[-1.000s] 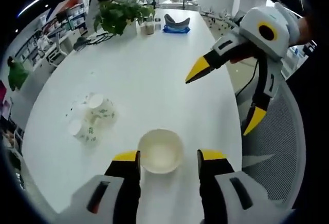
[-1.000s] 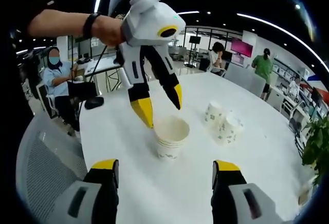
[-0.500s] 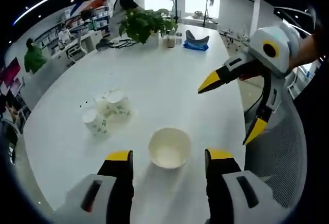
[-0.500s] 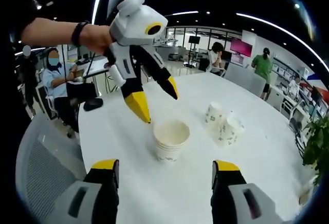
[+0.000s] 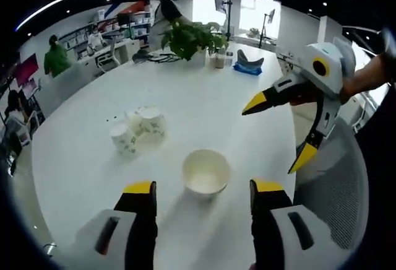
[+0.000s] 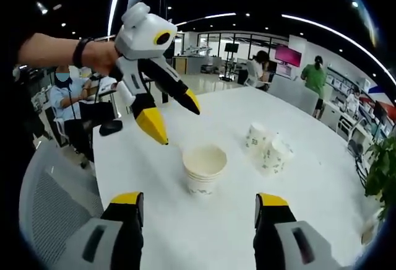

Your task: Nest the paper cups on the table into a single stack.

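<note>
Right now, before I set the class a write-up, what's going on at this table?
A person holds a gripper in each hand over a white table, stacking paper cups. A nested stack of cups stands upright in front of both. The left gripper hangs open and empty above and beside the stack; the right gripper is open and empty too. Three loose cups sit clustered further off, not yet added.

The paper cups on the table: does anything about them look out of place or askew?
Nothing is spilled or damaged. The stack of nested cups stands upright with its mouth open. The loose printed cups sit apart in a small cluster, not yet nested. Both the left gripper and the right gripper hang open and empty.
</note>
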`<action>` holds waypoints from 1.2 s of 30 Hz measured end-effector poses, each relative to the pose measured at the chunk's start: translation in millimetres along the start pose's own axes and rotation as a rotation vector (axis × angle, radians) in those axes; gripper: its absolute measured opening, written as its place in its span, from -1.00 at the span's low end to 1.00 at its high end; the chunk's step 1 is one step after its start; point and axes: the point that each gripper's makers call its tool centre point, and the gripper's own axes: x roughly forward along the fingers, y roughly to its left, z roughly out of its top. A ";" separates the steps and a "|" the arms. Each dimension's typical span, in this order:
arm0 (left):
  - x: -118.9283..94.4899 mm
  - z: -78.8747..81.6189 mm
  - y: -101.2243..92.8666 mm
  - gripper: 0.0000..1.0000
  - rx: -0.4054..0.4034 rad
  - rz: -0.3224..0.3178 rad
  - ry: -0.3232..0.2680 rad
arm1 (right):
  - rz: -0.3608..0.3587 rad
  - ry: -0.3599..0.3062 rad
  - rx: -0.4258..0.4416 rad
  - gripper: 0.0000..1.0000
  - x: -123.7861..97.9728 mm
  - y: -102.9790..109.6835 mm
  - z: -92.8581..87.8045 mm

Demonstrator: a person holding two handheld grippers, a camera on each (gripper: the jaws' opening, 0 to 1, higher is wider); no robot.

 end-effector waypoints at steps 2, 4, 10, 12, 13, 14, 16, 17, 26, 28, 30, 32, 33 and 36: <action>-1.4 -1.9 -0.7 0.21 -0.012 0.008 -0.012 | -0.002 0.000 0.001 0.47 0.1 -1.4 -0.4; -3.3 -3.4 1.3 0.23 -0.026 0.025 -0.030 | -0.007 -0.002 0.009 0.47 -1.4 -3.1 -0.2; -13.4 -7.8 4.5 0.29 -0.082 0.069 -0.081 | -0.016 -0.007 0.028 0.47 -3.9 -5.3 -1.1; -17.2 -11.8 8.9 0.30 -0.091 0.082 -0.088 | -0.018 -0.005 0.032 0.47 -5.9 -5.8 -3.0; -18.7 -12.7 9.0 0.31 -0.095 0.090 -0.094 | -0.019 -0.005 0.035 0.47 -6.0 -5.9 -4.2; -20.1 -13.8 8.4 0.33 -0.099 0.096 -0.098 | -0.020 -0.004 0.038 0.47 -6.1 -6.4 -4.8; -23.7 -17.5 11.7 0.34 -0.117 0.108 -0.109 | -0.022 -0.005 0.045 0.47 -7.5 -6.3 -6.1; -25.0 -18.7 12.4 0.35 -0.126 0.111 -0.114 | -0.023 -0.006 0.052 0.47 -8.4 -6.2 -7.2; -30.3 -32.8 2.5 0.38 -0.160 0.122 -0.131 | -0.028 -0.004 0.076 0.47 -9.7 -8.4 -11.3; -29.0 -34.7 3.8 0.38 -0.168 0.121 -0.133 | -0.038 -0.010 0.097 0.46 -10.9 -13.8 -10.7; -29.7 -36.8 2.3 0.38 -0.169 0.121 -0.135 | -0.047 -0.022 0.131 0.45 -11.8 -18.8 -8.7; -30.2 -38.4 0.1 0.38 -0.166 0.123 -0.133 | -0.058 -0.038 0.173 0.44 -11.9 -25.9 -6.4; -30.0 -39.2 -0.6 0.38 -0.163 0.123 -0.131 | -0.060 -0.043 0.187 0.44 -11.9 -28.5 -5.6; -29.6 -42.7 -0.6 0.39 -0.164 0.125 -0.130 | -0.081 -0.059 0.234 0.44 -12.6 -40.8 -1.4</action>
